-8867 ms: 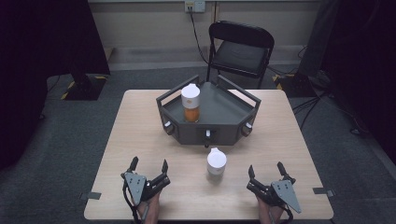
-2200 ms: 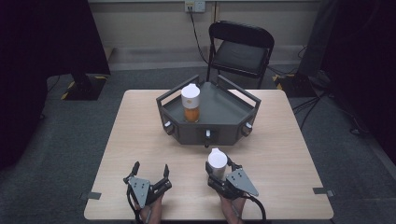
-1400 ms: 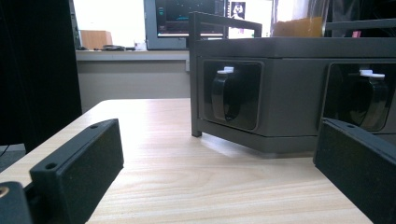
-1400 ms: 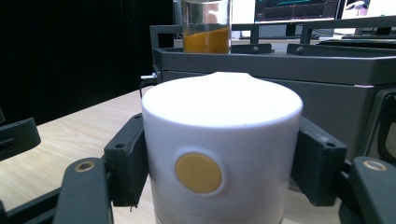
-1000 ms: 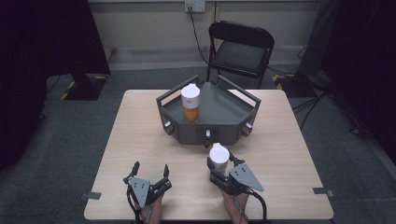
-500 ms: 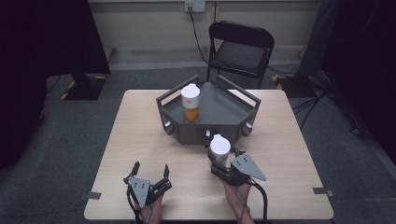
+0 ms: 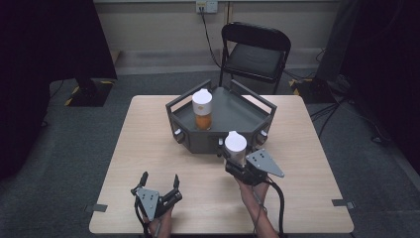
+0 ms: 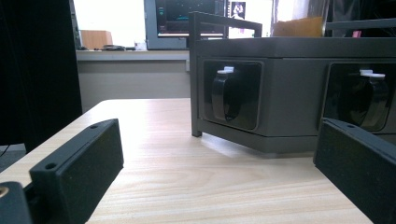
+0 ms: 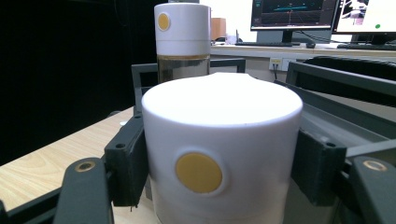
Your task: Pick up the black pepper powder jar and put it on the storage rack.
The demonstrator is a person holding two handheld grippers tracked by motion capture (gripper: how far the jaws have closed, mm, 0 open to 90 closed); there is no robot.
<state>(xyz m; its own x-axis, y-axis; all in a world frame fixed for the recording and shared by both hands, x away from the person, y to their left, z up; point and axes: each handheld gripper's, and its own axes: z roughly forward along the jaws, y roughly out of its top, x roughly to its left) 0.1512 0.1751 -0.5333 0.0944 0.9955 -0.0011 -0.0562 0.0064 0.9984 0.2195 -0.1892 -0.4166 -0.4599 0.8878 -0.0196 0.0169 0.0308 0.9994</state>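
The right gripper is clamping its jaws on the white-capped bottle, one black pad pressing each side of the broad cap, as the right gripper view shows with the bottle squeezed between them. In the high view the bottle is sitting upright in the grip, just in front of the near wall of the grey tray, and it is looking lifted clear of the desk, though from above the gap under it is hard to make out. The person's right hand is reaching in from the near edge behind the gripper, cable trailing back.

The left gripper is resting low near the near-left part of the desk, its jaws standing wide apart with nothing between them; the left gripper view is looking across bare wood at the tray's side wall and its round knobs.

Inside the tray, toward its left far part, a second bottle with orange contents is standing upright already.

Judging by this, the work is roughly half done: one bottle is placed, the other is grasped and raised. What is remaining is carrying it over the near wall, setting it down beside the first, and letting go.
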